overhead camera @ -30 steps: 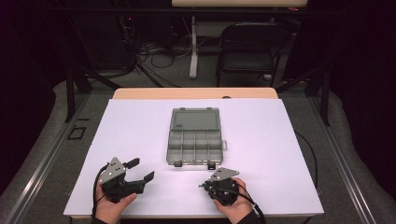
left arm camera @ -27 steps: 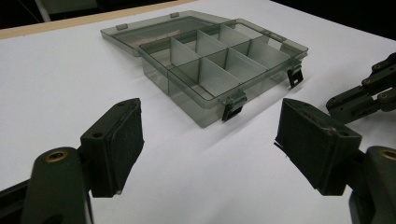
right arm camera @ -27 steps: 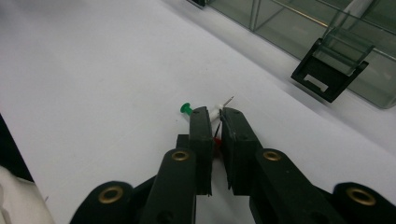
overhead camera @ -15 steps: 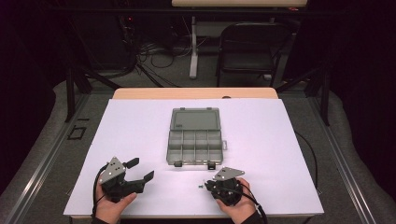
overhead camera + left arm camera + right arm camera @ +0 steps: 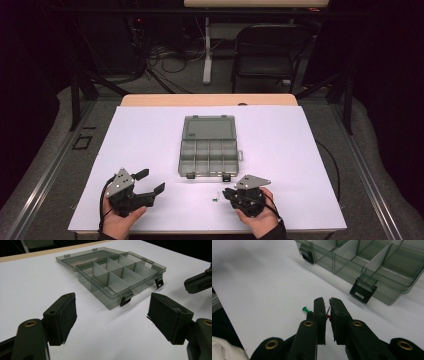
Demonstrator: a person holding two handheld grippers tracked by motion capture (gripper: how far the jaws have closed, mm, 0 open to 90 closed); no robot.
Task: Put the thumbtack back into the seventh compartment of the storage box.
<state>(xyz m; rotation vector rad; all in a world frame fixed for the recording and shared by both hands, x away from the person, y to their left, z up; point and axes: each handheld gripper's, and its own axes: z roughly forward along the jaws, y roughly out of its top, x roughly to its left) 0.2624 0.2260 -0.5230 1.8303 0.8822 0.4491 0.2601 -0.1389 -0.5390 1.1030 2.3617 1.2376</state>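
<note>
Right tongs (image 5: 327, 308) pinch a red pin (image 5: 328, 315) by a sliver; it may slip before reaching the box (image 5: 372, 262) at 1 o'clock. The green pin (image 5: 306, 310) lies at 9 o'clock of them. Left tongs (image 5: 111, 315) gape, holding nothing.

no readable text, small mark on the organiser box lid (image 5: 208, 127) illegible

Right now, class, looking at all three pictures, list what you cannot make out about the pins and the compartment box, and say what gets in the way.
- Red pin: right gripper view, a sliver shows between the pads of the shut right claw; its shape is hidden.
- Green pushpin: partly behind that claw; a mere speck in the high view.
- Compartment box: cut off by the top edge of the right gripper view.
- Box latches: too small in the high view.
</note>
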